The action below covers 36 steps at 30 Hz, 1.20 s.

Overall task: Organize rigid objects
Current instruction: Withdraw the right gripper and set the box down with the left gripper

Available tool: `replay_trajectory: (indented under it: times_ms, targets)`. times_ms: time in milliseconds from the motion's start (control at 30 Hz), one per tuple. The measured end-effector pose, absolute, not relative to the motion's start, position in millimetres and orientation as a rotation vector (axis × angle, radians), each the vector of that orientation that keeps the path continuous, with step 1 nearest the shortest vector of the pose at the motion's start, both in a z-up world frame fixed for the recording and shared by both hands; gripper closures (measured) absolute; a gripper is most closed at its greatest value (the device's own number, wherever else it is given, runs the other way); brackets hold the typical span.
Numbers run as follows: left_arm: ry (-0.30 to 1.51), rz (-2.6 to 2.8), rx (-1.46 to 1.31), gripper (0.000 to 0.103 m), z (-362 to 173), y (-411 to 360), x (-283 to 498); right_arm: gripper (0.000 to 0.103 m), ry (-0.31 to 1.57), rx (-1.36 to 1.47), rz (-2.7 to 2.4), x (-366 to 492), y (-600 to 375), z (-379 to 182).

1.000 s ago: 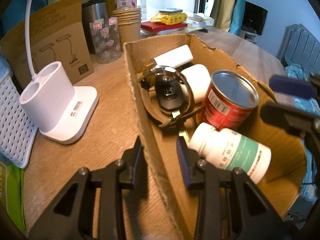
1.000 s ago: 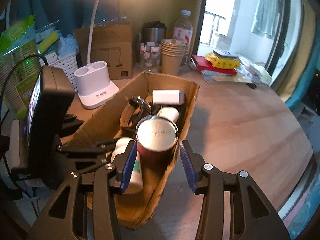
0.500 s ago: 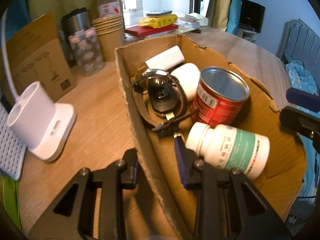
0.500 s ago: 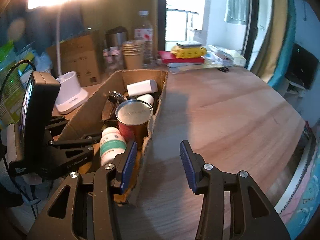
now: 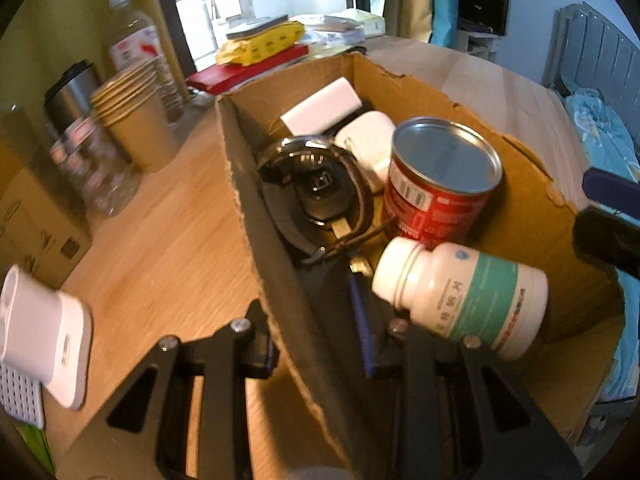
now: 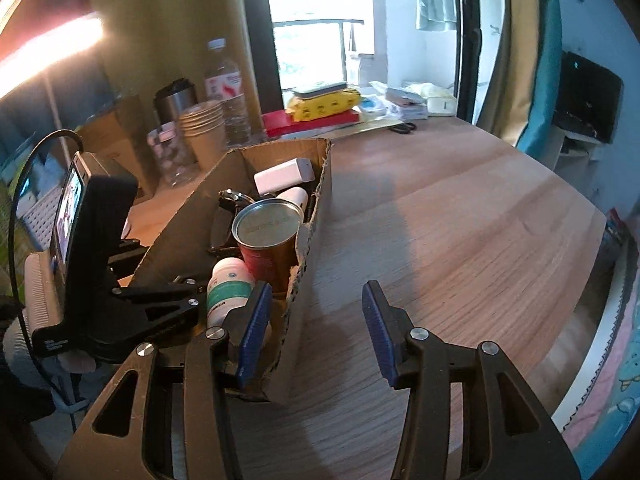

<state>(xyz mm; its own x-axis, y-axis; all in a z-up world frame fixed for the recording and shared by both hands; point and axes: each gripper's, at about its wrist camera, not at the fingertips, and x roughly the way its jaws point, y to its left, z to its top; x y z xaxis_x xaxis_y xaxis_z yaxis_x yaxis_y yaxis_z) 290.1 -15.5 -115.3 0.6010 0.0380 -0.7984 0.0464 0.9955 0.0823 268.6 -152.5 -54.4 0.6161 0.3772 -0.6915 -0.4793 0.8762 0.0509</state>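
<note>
A torn cardboard box (image 5: 532, 184) holds a red can (image 5: 436, 188), a white pill bottle (image 5: 472, 300) on its side, a black watch around a car key (image 5: 320, 188), a white power bank (image 5: 320, 108) and a white case (image 5: 372, 144). My left gripper (image 5: 308, 308) is shut on the box's left wall, one finger outside and one inside. My right gripper (image 6: 316, 316) straddles the box's (image 6: 316, 184) right wall near the front corner. Its jaws are opening and the pads (image 6: 378, 336) stand clear of the cardboard.
Left of the box stand a white lamp base (image 5: 44, 340), a brown carton, paper cups (image 5: 136, 120), a steel tumbler (image 5: 72, 92) and a water bottle (image 5: 136, 40). Books and a yellow pack (image 5: 260, 40) lie behind. Bare wooden table (image 6: 460, 220) stretches right of the box.
The box has slid across the table away from the lamp base, held by my left gripper. My right gripper has shifted right; the can no longer sits between its fingers.
</note>
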Motion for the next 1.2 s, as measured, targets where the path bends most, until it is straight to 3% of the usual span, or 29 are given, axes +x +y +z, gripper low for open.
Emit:
replay_trajectory:
  times_ms: [533, 600, 667, 733, 1200]
  targets:
    - [0.924, -0.024, 0.077, 0.068, -114, -29, 331, 0.053, 0.739, -0.069, 0.44, 299, -181, -50]
    - [0.906, -0.011, 0.069, 0.061, -111, -27, 327, 0.052, 0.731, -0.075, 0.436, 293, -180, -46]
    - [0.871, 0.007, 0.057, 0.031, -103, -24, 315, 0.052, 0.72, -0.079, 0.432, 287, -179, -42]
    - [0.843, 0.011, 0.044, 0.023, -95, -21, 304, 0.052, 0.706, -0.085, 0.423, 278, -178, -37]
    - [0.595, 0.056, -0.02, 0.011, -24, 5, 167, 0.045, 0.596, -0.093, 0.41, 190, -169, -10]
